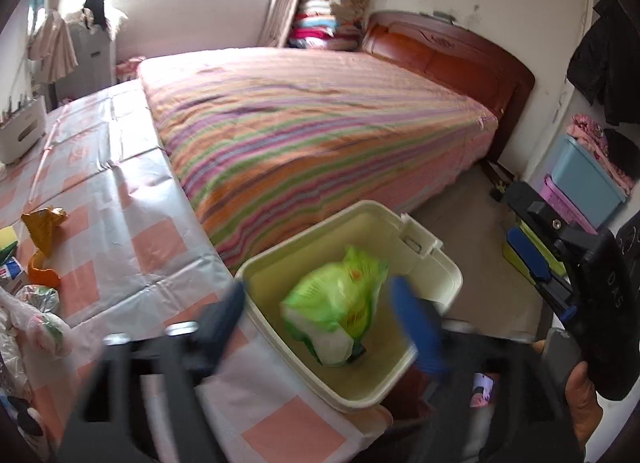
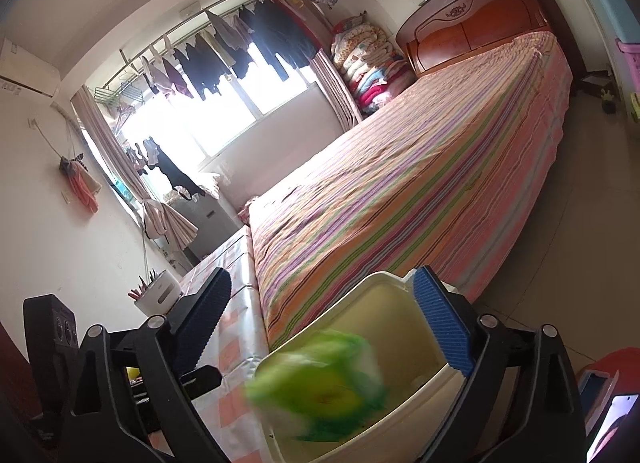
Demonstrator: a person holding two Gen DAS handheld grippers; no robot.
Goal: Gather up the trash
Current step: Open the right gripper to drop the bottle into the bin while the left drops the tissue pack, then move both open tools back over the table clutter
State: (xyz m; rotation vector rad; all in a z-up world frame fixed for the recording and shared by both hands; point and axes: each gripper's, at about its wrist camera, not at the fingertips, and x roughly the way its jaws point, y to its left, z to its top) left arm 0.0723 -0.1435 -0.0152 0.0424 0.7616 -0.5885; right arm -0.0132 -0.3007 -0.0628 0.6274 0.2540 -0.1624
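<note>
So the cream plastic bin (image 1: 400, 379) sits with its lid off, right at the desk (image 1: 120, 247) edge by the bed. A crumpled green and white wrapper (image 1: 340, 311) is inside it, blurry. More trash is still on the desk: an orange wrapper (image 1: 42, 225) and some clear bags (image 1: 40, 327).

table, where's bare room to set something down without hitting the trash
The checked tablecloth is bare through its middle, between the bed edge and the trash at the left. Crowded: the left edge, with the orange wrapper and plastic bags; the near corner holds the bin.
</note>
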